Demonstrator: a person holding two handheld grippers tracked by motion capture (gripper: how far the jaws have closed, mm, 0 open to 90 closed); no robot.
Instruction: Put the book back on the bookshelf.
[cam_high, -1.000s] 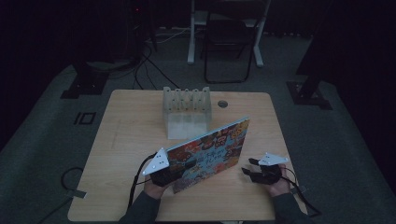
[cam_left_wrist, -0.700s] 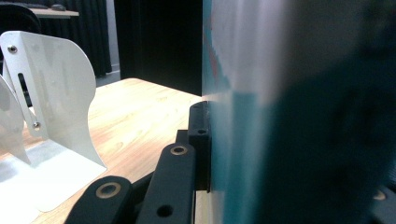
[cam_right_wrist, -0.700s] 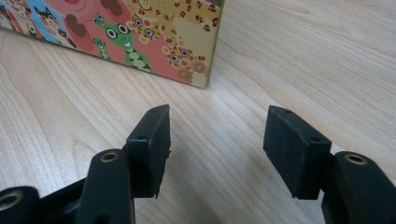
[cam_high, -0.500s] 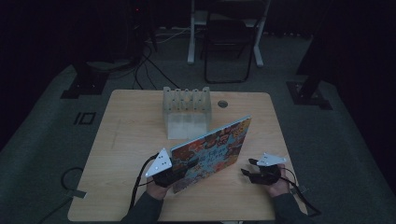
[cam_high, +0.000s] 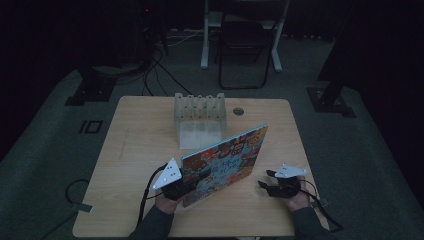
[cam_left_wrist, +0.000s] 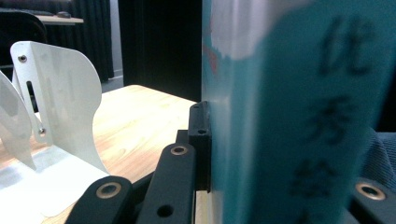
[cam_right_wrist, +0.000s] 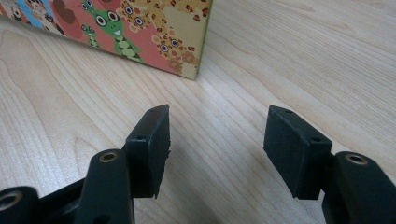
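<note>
High view: I hold the left gripper (cam_high: 176, 186) at the lower middle of the frame, its fingers clamped on the near-left edge of a book (cam_high: 225, 161) with a bright cartoon cover. The book stands tilted on its long edge on the wooden surface (cam_high: 135, 150), running from the lower middle up toward the right of centre. Left gripper view: the book's teal spine (cam_left_wrist: 289, 116), printed with dark characters, takes up the right half of the frame, and one black finger (cam_left_wrist: 200, 135) presses flat against its side; the second finger is hidden behind the book. A white slotted rack (cam_left_wrist: 60, 107) stands at the left of that frame; in the high view the same rack (cam_high: 199, 116) sits at the upper middle of the surface, just behind the book's far end. My right gripper (cam_high: 280, 186) rests at the lower right of the high view, well apart from the book. Right gripper view: its two fingers (cam_right_wrist: 152, 144) stand open with bare wood between them, having just been opening a little, and a corner of the book (cam_right_wrist: 140, 32) lies at the upper left, near but not touching.
</note>
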